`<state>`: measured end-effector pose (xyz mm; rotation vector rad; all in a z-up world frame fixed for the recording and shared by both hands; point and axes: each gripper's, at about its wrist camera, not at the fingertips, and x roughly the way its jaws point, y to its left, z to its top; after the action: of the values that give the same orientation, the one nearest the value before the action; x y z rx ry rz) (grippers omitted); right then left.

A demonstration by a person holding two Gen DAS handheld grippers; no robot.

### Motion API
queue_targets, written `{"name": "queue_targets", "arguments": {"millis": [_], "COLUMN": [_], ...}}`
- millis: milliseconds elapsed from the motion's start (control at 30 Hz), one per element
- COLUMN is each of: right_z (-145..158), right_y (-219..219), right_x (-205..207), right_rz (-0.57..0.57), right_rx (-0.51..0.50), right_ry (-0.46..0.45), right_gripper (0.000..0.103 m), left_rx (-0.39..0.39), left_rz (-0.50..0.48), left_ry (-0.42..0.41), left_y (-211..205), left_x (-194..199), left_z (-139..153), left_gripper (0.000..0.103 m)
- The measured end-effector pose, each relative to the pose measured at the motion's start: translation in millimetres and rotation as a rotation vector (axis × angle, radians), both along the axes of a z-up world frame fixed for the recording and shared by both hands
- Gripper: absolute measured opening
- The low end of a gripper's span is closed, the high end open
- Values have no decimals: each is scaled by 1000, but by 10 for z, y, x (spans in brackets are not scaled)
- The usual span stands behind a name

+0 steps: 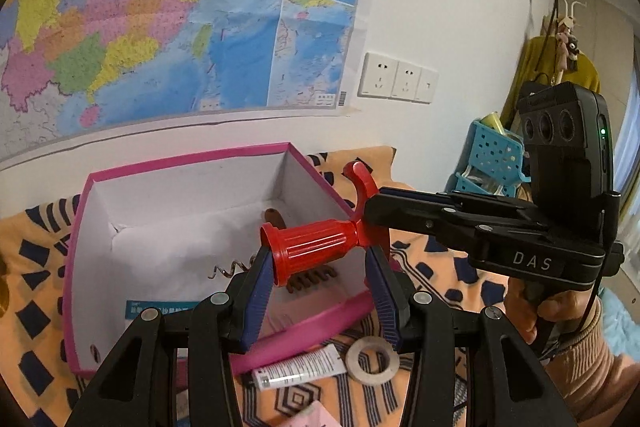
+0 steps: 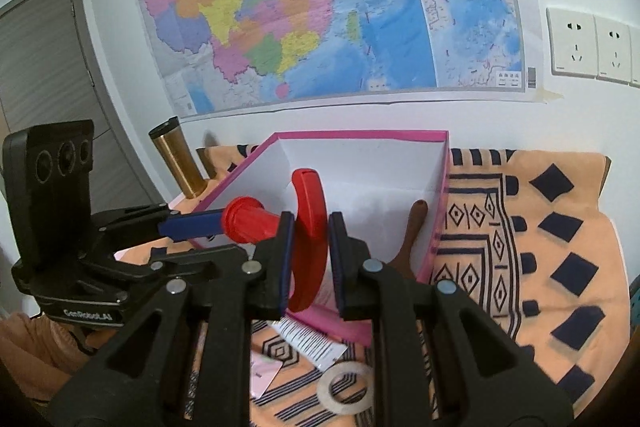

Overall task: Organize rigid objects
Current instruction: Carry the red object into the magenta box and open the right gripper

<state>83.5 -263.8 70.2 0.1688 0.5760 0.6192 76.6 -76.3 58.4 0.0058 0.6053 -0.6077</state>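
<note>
A red plastic tool (image 1: pixel 316 247) with a ribbed barrel and a curved flat handle (image 2: pixel 310 227) hangs over the open pink box (image 1: pixel 192 159). My left gripper (image 1: pixel 320 279) is shut on the barrel, its blue pads (image 1: pixel 258 291) pressing the flanged end and the handle end. From the right, my right gripper (image 2: pixel 310 247) is shut on the thin curved handle. In the left wrist view the right gripper (image 1: pixel 372 211) reaches in from the right. Inside the white-lined box lie a corkscrew (image 1: pixel 228 271) and a brown wooden piece (image 2: pixel 412 227), partly hidden by the tool.
The pink box (image 2: pixel 440 211) sits on an orange patterned cloth (image 2: pixel 540 227). In front of it lie a white tube (image 1: pixel 300 371), a metal ring (image 2: pixel 346 391) and a pink card (image 2: pixel 266 371). A gold flask (image 2: pixel 178 157) stands far left, a blue basket (image 1: pixel 492 155) far right.
</note>
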Motion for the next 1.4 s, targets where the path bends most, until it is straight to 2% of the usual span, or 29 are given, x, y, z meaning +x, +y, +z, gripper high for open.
{"name": "queue_targets", "arguments": {"millis": [367,700,800,1033,1100,1267,1400], "right_z": [-149,-430,-487,-467,-422,-319,-330], "right_y": [-35,18,38,50,15,-84,-140], "right_x": [266,423,447,413,362,124,-95], "right_rz": [-26,-46,-57,-100,-108,-63,-24], "right_rx": [-27,-111,-141,-166,-150,-63,-15], "right_ry": [47,128,141,119,101,60,60], "right_gripper": [19,19,19,21,22,36,39], "left_rx": [-6,34,37,39,32,7,1], "left_rz": [5,10,9,33,47,98,132], "left_ry": [100,194,227,209,180,90,43], "left_y": [-76,-156,-163,-120,-72,230,495], "left_x": [323,536,584,530,503,229,-28], "left_z": [-187,-482,-527,-507,-472,-341,-294], "left_gripper": [47,47,44,44,44,50,53]}}
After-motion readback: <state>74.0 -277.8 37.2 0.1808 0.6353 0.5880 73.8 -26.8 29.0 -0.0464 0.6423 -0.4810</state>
